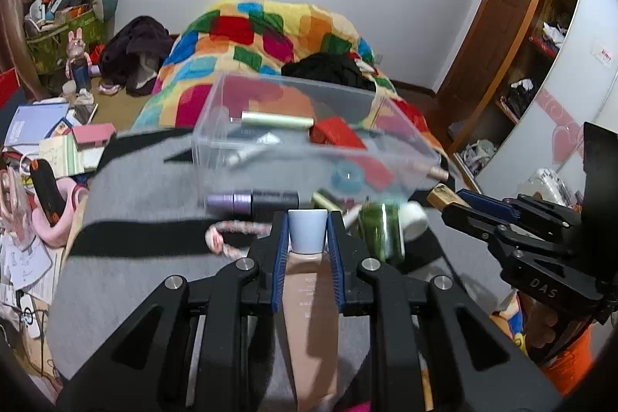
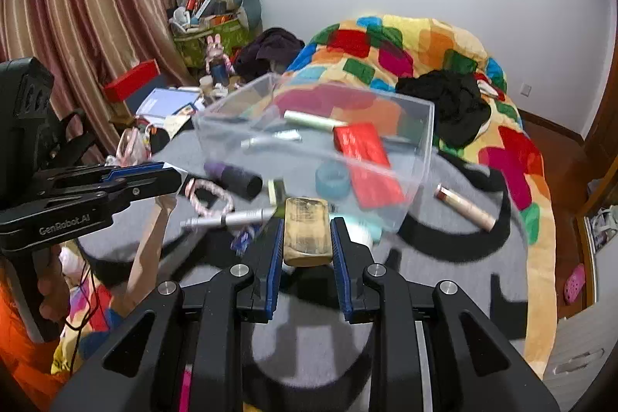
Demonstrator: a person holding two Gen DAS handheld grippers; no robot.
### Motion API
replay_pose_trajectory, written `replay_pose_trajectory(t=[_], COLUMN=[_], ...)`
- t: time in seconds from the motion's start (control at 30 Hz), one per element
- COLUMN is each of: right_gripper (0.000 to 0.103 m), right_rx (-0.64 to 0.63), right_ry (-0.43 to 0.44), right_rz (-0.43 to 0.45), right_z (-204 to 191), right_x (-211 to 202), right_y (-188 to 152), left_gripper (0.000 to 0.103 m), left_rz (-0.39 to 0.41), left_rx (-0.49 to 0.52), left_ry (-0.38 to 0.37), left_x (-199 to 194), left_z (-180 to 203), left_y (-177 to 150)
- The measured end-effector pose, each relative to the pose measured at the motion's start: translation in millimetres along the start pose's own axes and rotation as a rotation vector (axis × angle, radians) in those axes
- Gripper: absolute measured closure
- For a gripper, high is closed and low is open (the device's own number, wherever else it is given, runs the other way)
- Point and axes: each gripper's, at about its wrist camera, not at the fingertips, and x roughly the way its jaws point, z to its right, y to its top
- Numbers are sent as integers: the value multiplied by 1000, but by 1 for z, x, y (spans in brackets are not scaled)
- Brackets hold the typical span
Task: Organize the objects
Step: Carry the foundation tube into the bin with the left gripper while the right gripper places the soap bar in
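Observation:
My left gripper (image 1: 308,230) is shut on a beige foundation tube (image 1: 309,296) with a pale blue cap, held above the grey mat. My right gripper (image 2: 308,234) is shut on a tan rectangular box (image 2: 307,230); it also shows in the left wrist view (image 1: 444,197). Both are just in front of a clear plastic bin (image 1: 309,138), which also shows in the right wrist view (image 2: 320,145), holding a red box (image 2: 363,145), a green-gold tube (image 1: 276,120) and a silver tube (image 2: 270,139). My left gripper also shows in the right wrist view (image 2: 170,176).
Loose cosmetics lie on the grey and black mat (image 1: 154,180): a purple-black tube (image 1: 251,201), a green bottle (image 1: 380,230), a blue tape roll (image 2: 332,178), a pink hair tie (image 2: 208,194), a lipstick (image 2: 463,205). A colourful quilt (image 1: 270,41) lies behind. Clutter (image 1: 38,149) sits left.

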Motion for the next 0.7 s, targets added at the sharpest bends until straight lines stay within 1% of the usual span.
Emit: replay_pose_trajectory(t=[0.33, 0.6, 0.7], right_gripper=[81, 81, 81], right_rx=[43, 73, 74], right_ry=[-13, -24, -31], right_rz=[22, 55, 61], right_z=[11, 21, 24], right_x=[15, 18, 20], right_y=[29, 50, 56], left_gripper=[83, 83, 83], left_rz=[71, 153, 185], left_rx=[16, 15, 21], left_ry=[13, 4, 11], left_x=[-8, -28, -33], left_z=[1, 3, 4], left_y=[37, 71, 85])
